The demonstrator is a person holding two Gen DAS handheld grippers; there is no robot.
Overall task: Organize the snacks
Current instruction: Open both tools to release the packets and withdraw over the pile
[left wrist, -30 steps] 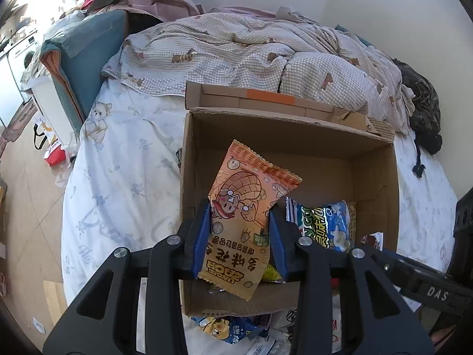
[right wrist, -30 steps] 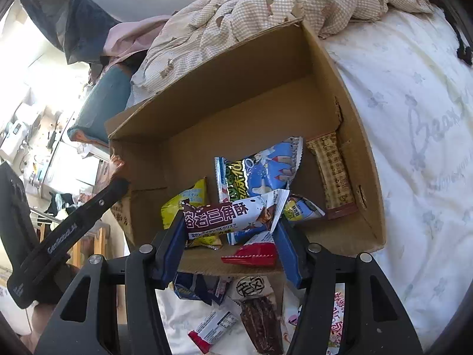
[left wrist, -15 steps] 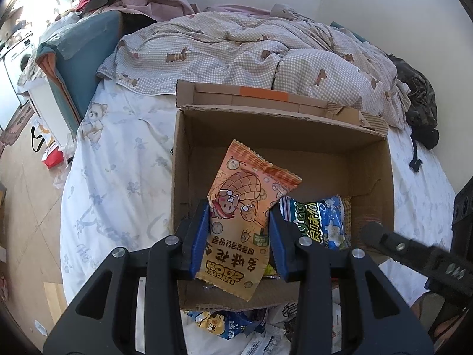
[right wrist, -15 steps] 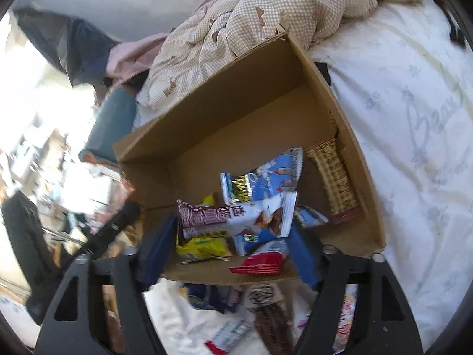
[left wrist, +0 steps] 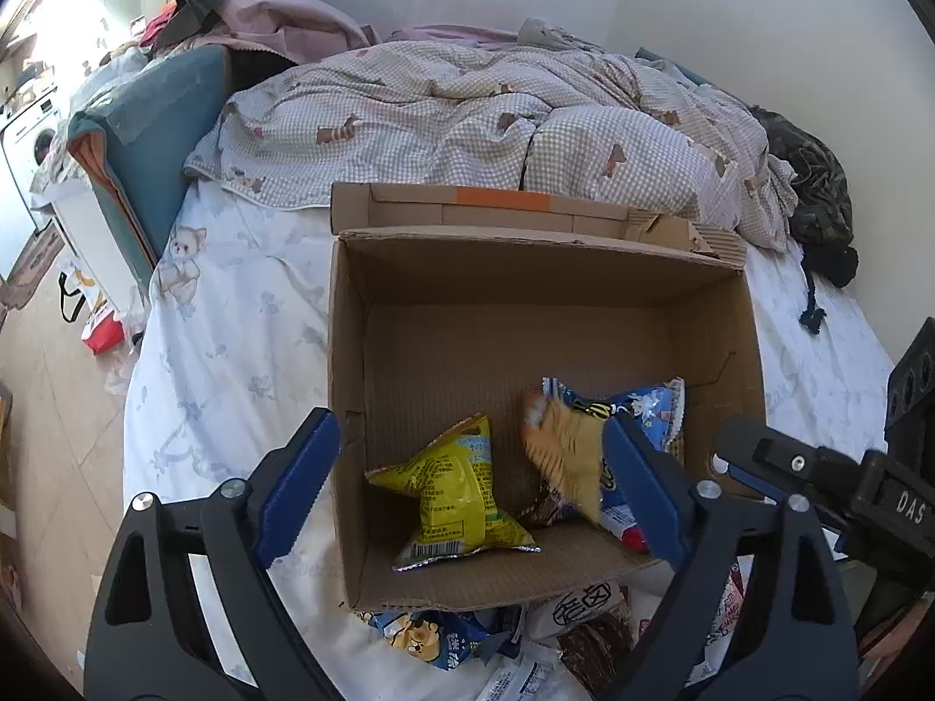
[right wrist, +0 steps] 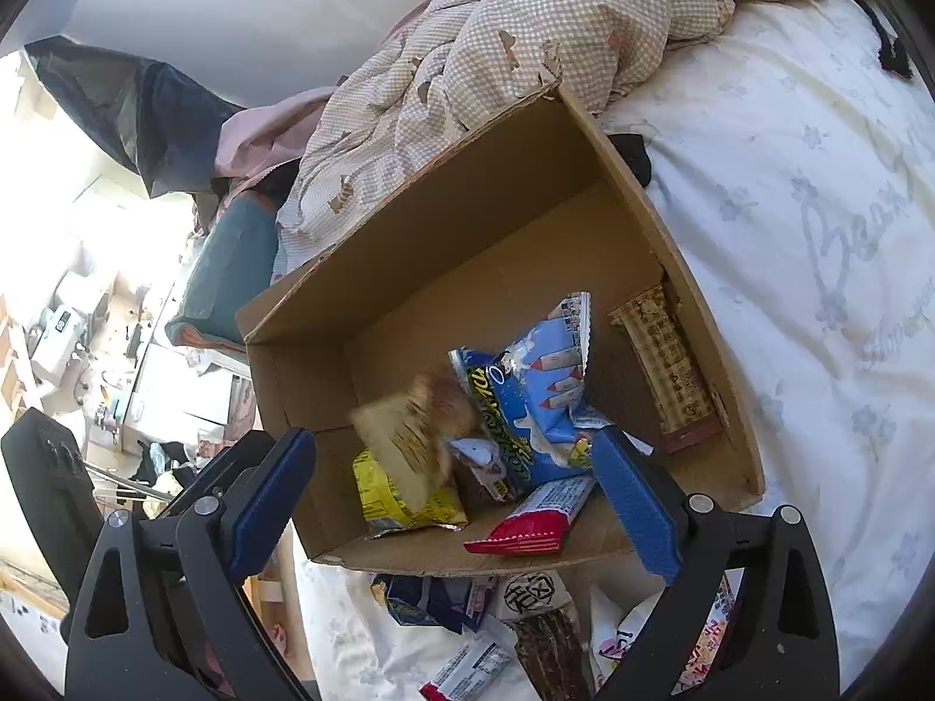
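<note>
On white floral bedsheet (left wrist: 234, 339) — cardboard box (left wrist: 350, 385), checked duvet (left wrist: 467, 117) behind.

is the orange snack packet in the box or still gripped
In the box, falling: the orange packet is a blur inside the cardboard box, and the left gripper jaws, just opened, stand clear of it.
</note>
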